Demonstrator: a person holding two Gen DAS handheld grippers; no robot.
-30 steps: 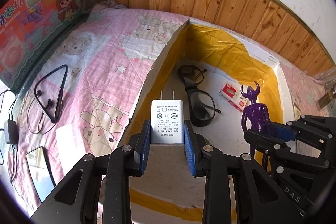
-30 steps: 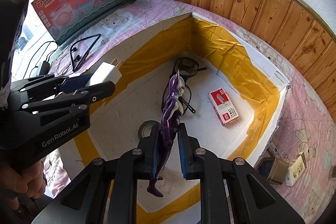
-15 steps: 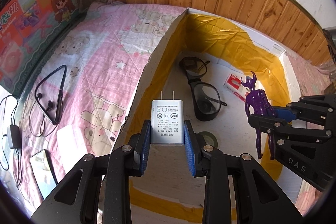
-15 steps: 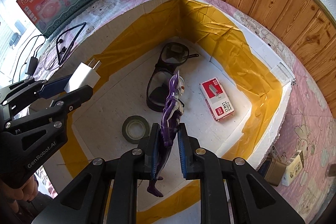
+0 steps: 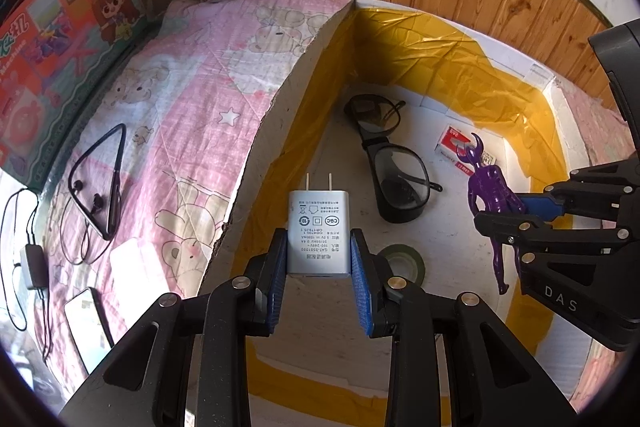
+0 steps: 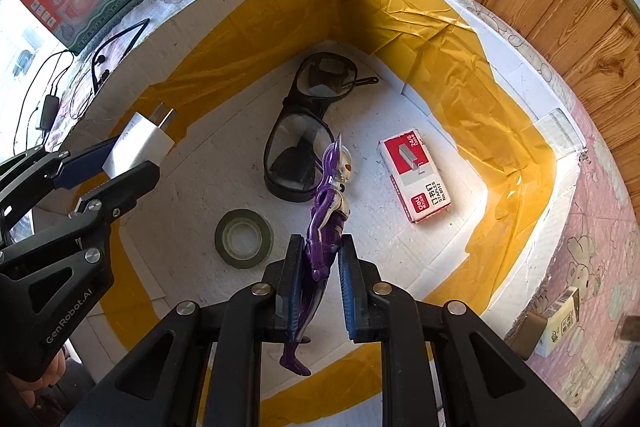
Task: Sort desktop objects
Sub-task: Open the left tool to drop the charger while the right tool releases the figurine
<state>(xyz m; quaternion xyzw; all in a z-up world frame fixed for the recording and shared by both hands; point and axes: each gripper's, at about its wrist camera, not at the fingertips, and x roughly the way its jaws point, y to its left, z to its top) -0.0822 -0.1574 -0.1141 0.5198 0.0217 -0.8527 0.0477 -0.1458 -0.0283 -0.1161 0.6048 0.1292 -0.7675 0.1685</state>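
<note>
Two hand-held grippers hang over a white foam box lined with yellow tape, each clamped on one object. Well to the left of the left gripper, on the pink quilt outside the box, lie a phone, a small adapter with its cable and a black neckband earphone; a colourful toy carton leans up beyond them. Between the left gripper's blue pads sits a white wall charger, prongs pointing away from the camera, held above the box floor just inside its left wall. Past this claw's right finger a roll of green tape lies flat on the floor, and farther ahead a pair of black glasses rests with its temples folded. To the right, the right gripper is closed on the waist of a purple horned figurine, whose head points forward and whose legs trail back between the fingers; it is held above the floor, with the tape roll to its left and the glasses just ahead. Right of this claw a red staple box lies flat on the floor. Outside the box's right wall, two small cartons rest on the quilt.
</note>
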